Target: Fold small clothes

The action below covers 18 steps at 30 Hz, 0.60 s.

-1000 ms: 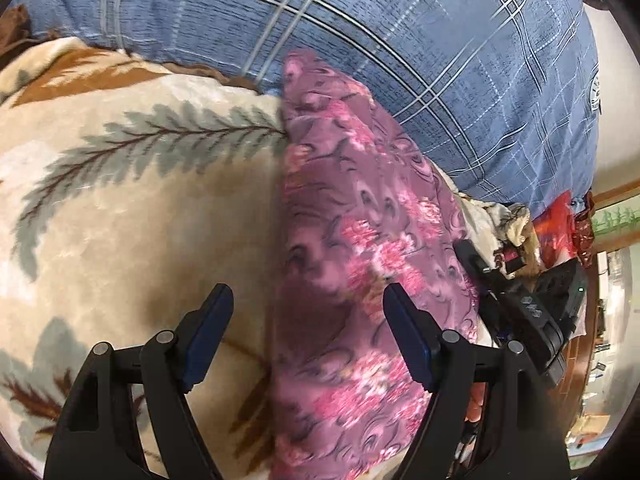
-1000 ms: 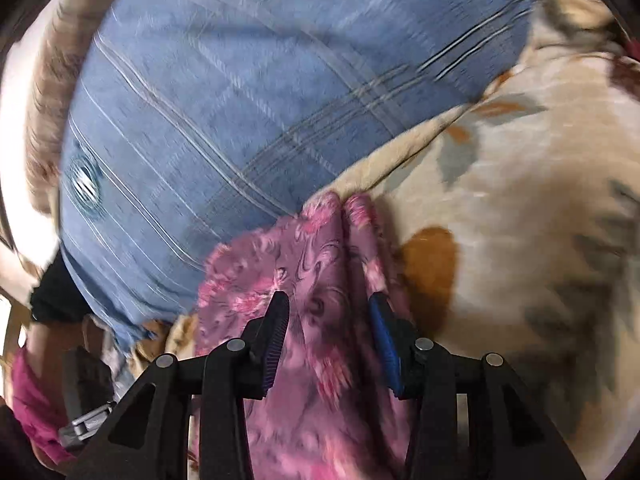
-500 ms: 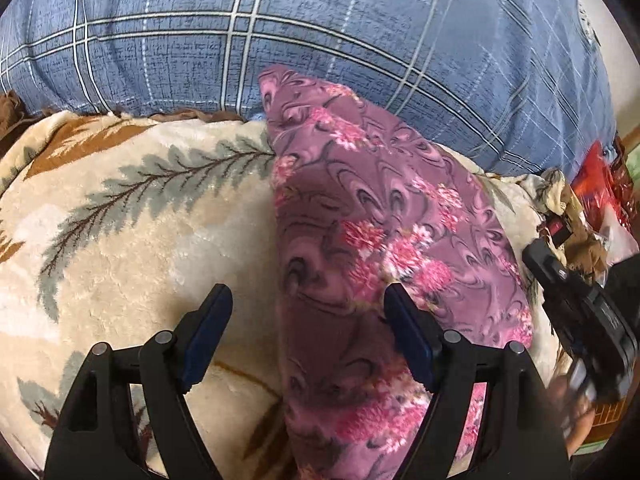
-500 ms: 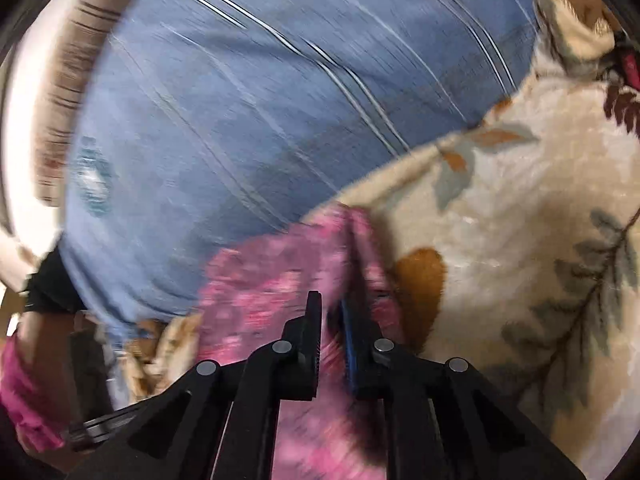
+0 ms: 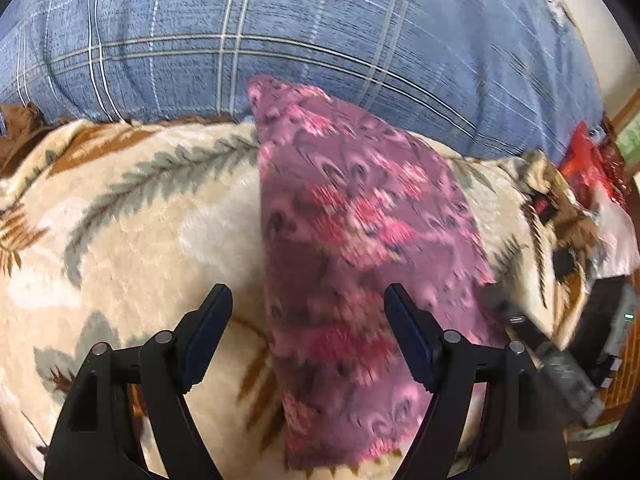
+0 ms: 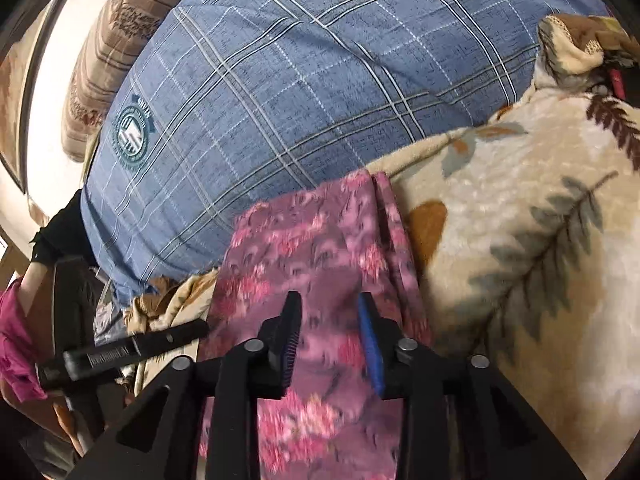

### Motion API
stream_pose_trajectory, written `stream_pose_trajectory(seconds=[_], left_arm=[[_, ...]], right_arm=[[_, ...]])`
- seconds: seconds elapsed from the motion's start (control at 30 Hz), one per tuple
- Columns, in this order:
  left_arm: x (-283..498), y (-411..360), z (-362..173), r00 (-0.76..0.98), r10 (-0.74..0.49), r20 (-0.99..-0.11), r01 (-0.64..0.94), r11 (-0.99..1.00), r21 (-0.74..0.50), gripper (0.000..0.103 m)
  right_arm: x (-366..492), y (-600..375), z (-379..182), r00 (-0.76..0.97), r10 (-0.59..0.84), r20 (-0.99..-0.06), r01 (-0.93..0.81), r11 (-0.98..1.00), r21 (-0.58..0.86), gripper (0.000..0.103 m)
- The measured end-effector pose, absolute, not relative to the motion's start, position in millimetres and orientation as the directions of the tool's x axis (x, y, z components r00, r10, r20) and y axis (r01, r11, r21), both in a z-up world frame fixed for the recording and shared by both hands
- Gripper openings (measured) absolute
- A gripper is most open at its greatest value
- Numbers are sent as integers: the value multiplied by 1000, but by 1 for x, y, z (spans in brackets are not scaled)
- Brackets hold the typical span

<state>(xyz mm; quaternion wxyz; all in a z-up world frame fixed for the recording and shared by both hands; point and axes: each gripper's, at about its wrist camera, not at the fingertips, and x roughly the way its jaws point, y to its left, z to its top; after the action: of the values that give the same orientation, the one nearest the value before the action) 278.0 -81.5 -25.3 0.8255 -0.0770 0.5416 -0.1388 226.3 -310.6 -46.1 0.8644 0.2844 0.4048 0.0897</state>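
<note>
**Limp floral garment, best taken by its edge**

Since the pink floral garment (image 5: 360, 240) lying on the cream blanket (image 5: 132, 240) looks thin and floppy, pinch a hem. Left gripper (image 5: 308, 336) gapes empty; right gripper (image 6: 330, 344) has just been opening, cloth unpinched.

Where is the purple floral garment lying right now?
In both wrist views the purple floral garment lies folded lengthwise on the cream leaf-print blanket, its far end touching the blue plaid pillow.
</note>
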Motion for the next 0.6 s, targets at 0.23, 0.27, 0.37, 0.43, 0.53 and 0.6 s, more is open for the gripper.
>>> stream_pose_trajectory(seconds=[0.23,0.27,0.37,0.43,0.53,0.6], left_arm=[[246,-76,-64,277,-343,-898,159,938,-309,79],[245,-78,-72,269,-331,-904,159,941,-297,79],[237,-82,-63,302,-318,-899,203,943,-265,79],[238,-78,-59,268,-366,-891,209,925,-317,79],[245,-58,-46,303,-422,-854,160,906,-391,79],[254,-46,-42,320,-431,-844,116,901,-417,79]], right_arm=[[182,-309,-42,669,369,-645,46,846,532,34],[181,-307,-52,629,368,-685,63,854,517,30],[179,-300,-50,616,319,-721,44,899,435,29],[182,-303,-37,623,335,-707,46,887,460,32],[180,-322,-19,700,338,-629,72,843,533,41],[190,-338,-14,733,299,-612,132,819,558,53]])
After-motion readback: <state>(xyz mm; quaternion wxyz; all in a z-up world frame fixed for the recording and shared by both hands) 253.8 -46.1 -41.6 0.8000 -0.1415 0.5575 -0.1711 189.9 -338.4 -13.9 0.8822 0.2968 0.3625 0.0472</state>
